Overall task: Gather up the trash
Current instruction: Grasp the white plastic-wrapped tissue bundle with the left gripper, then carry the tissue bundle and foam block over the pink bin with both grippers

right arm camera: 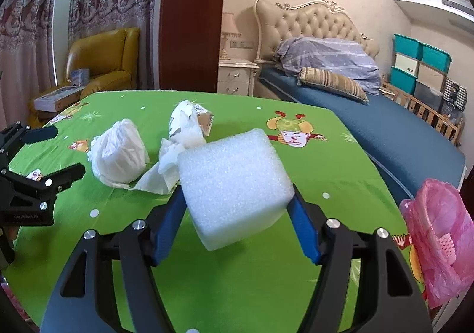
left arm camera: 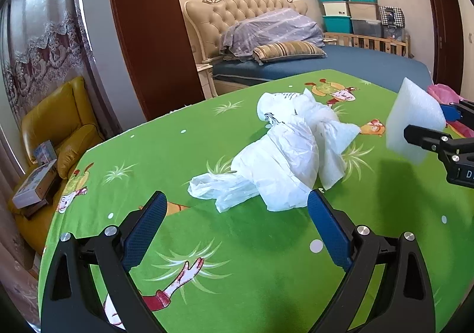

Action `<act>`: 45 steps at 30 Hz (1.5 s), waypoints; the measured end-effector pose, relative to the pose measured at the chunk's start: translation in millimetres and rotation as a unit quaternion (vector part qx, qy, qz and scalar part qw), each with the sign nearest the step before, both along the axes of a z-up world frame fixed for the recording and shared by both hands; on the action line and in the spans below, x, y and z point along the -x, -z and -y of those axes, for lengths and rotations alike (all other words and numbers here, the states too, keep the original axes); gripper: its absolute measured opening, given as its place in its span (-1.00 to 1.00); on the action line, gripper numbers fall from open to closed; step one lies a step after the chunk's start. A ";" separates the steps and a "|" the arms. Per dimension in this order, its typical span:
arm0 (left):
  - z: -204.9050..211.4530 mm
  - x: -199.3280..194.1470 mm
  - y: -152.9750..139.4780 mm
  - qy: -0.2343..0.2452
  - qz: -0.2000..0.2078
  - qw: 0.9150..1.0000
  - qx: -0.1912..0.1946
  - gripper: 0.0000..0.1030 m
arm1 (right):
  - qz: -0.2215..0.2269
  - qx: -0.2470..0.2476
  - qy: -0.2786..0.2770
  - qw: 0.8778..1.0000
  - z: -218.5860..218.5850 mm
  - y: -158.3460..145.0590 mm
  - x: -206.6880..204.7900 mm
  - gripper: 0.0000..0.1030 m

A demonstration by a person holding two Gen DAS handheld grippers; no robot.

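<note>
My right gripper [right arm camera: 235, 192] is shut on a white foam block [right arm camera: 234, 181], its blue pads pressing both sides and holding it above the green cartoon tablecloth [right arm camera: 340, 178]. The left wrist view shows that foam block [left arm camera: 414, 122] at the right edge, in the right gripper [left arm camera: 426, 119]. My left gripper [left arm camera: 237, 196] stands open low over the cloth, nothing between its fingers. Just beyond its tips lies a crumpled white plastic bag [left arm camera: 275, 164] with a white tissue [left arm camera: 331, 137] and a torn printed wrapper [left arm camera: 281, 101]. From the right wrist, the bag [right arm camera: 118, 152], tissue [right arm camera: 166, 173] and wrapper [right arm camera: 192, 122] lie left of the block.
A bin lined with a pink plastic bag [right arm camera: 438, 244] stands off the table's right edge. Behind the table are a bed [right arm camera: 400, 131], a yellow armchair [left arm camera: 59, 125] with boxes on it, and a dark wooden door [left arm camera: 148, 30]. My left gripper [right arm camera: 67, 150] shows at the right wrist view's left edge.
</note>
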State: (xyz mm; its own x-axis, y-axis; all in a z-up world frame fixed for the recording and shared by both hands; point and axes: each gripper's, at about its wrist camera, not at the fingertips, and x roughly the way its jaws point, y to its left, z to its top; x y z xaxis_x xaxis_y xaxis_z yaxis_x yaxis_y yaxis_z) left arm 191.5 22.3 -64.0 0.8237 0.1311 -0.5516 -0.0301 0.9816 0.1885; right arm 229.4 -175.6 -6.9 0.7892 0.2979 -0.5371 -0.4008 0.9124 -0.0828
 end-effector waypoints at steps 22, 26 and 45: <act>25.1 -41.2 3.0 0.016 -0.026 0.999 0.021 -0.15 | 0.007 -0.024 0.010 1.000 10.3 -0.5 1.1 0.29; 21.9 -30.3 0.0 0.008 -0.014 0.999 0.034 -0.15 | 0.008 -0.024 0.010 1.000 10.9 0.1 2.1 0.29; 25.2 -15.5 -9.5 -0.010 0.032 0.999 0.010 -0.15 | 0.014 -0.023 0.012 1.000 8.9 -2.3 4.9 0.29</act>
State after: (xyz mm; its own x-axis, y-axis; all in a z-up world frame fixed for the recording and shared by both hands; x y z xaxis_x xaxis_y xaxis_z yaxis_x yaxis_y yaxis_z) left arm 207.0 -2.9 -54.5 0.8549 0.1378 -0.5001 -0.0616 0.9842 0.1660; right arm 224.5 -184.5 -4.7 0.8115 0.3016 -0.5005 -0.3761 0.9251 -0.0523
